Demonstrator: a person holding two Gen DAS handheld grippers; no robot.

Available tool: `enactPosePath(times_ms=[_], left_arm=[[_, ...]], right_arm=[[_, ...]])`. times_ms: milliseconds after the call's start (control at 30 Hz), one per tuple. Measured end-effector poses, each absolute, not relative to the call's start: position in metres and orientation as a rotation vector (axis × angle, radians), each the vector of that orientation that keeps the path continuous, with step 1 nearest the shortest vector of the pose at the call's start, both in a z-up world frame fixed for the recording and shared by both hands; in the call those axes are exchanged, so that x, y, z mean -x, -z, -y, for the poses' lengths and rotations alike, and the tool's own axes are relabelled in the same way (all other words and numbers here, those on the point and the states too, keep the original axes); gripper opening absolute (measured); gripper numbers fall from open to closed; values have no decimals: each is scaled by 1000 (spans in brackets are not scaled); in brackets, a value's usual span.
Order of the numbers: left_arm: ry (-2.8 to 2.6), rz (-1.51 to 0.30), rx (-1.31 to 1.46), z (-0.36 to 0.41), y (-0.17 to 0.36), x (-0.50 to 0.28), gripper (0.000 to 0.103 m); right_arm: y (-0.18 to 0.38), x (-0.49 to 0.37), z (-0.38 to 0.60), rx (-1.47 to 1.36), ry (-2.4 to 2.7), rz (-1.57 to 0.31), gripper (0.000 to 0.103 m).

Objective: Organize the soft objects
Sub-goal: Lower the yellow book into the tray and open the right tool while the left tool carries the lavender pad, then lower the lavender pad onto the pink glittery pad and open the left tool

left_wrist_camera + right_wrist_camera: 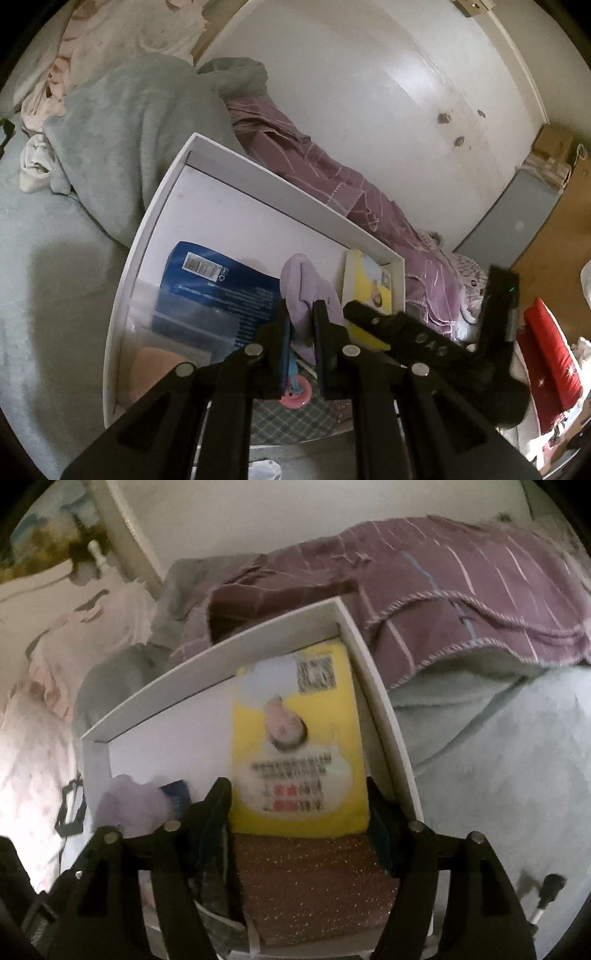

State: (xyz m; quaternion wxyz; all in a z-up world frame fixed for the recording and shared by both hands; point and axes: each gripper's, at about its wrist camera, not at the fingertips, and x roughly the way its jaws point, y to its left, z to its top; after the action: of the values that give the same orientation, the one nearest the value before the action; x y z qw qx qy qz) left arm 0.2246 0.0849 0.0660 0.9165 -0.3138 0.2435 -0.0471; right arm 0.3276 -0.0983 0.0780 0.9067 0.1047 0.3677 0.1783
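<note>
We are working both grippers inside the white box (258,177) on the bed.

Our left gripper (302,321) is pinching the lilac cloth (306,284) tight, over the box floor beside the blue packet (218,284). Our right gripper (299,805) is standing wide apart, its fingers flanking the yellow packet (299,738) against the box's right wall without clamping it; a brown glittery piece (314,882) is lying beneath.

Print on yellow packet (299,738) blurred, sparkly brown cloth (314,882) cut off below, pink disc (295,395) half hidden
</note>
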Motion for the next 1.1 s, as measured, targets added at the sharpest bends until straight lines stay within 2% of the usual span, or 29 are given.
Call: enactPosePath(times_ms=[67, 133, 300, 333, 367, 533, 767, 1100], left_arm=[[91, -505, 633, -83, -66, -224, 10], [88, -508, 622, -83, -66, -222, 10], [77, -515, 607, -83, -67, -225, 10], [79, -514, 610, -84, -67, -225, 10], [80, -513, 611, -84, -68, -224, 10], [82, -512, 608, -84, -69, -225, 10], [85, -520, 631, -89, -68, -223, 10], [137, -548, 593, -68, -74, -224, 10]], right_arm=[[-88, -323, 99, -218, -396, -744, 84], [-97, -319, 102, -225, -394, -713, 87], [-112, -307, 110, -184, -325, -695, 87], [-113, -302, 111, -181, -326, -690, 81], [-113, -299, 111, -185, -336, -692, 67], [-94, -309, 98, -152, -368, -798, 38], [-88, -326, 102, -150, -306, -793, 37], [-100, -270, 120, -221, -345, -722, 37]])
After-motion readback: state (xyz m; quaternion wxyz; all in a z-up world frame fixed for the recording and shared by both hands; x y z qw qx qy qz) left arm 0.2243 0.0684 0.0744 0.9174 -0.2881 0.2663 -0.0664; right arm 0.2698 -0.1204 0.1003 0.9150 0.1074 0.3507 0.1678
